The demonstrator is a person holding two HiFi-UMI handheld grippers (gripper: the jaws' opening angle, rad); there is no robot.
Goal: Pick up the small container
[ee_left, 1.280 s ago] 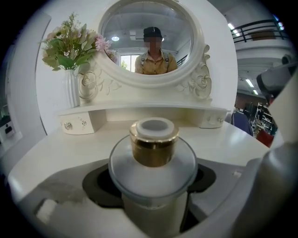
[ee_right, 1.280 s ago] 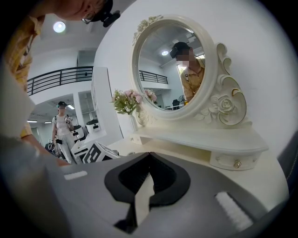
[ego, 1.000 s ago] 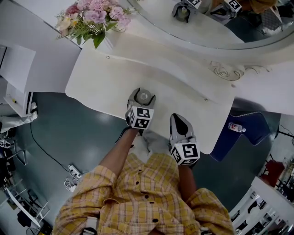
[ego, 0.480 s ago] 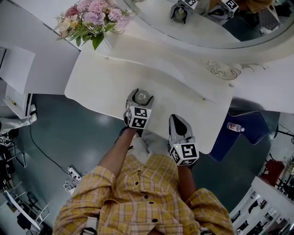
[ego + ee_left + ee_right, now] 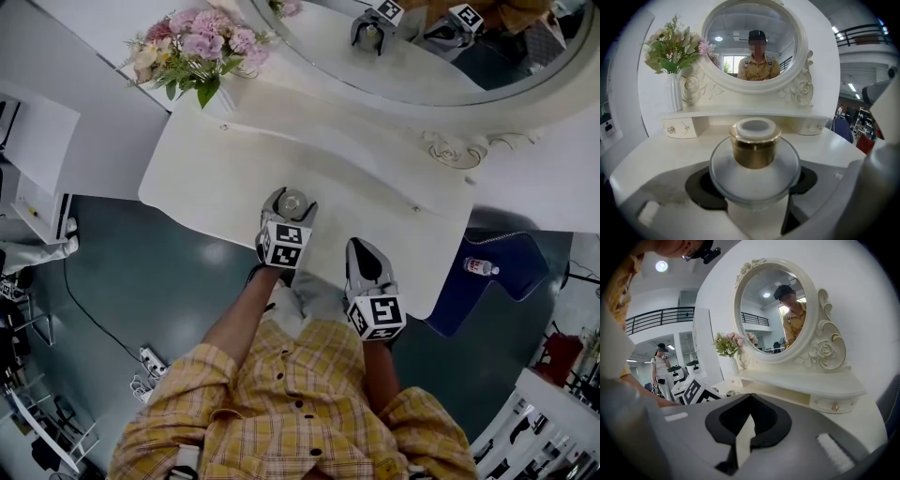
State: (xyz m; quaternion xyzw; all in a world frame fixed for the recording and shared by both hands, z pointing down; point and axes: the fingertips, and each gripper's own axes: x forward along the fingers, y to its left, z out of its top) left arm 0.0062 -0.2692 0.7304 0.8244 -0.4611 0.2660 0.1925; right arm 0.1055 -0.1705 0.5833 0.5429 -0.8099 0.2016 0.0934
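**Item count at the dressing worktop**

- Small container (image 5: pixel 755 149): one, glass with a gold cap.
- Claws: two, the left claw (image 5: pixel 289 202) and the right claw (image 5: pixel 365 255).
- Worktop (image 5: pixel 216 169): one, white.
- Mirror (image 5: pixel 441 56): one, oval.
- Vase (image 5: pixel 674 98): one, carrying one bunch of flowers (image 5: pixel 202 47).
- Small drawers under the mirror shelf: two, the left drawer (image 5: pixel 677 128) and the right drawer (image 5: pixel 814 125).
- Blue chair (image 5: pixel 520 258): one, with one bottle (image 5: pixel 480 267) lying on it.
- Power strip (image 5: pixel 150 357) on the floor: one.
- Persons: two, the seated person (image 5: pixel 300 403) in a yellow checked shirt and a second person (image 5: pixel 662 369) standing further back.

Bright, even light; fisheye edges perhaps blurred.
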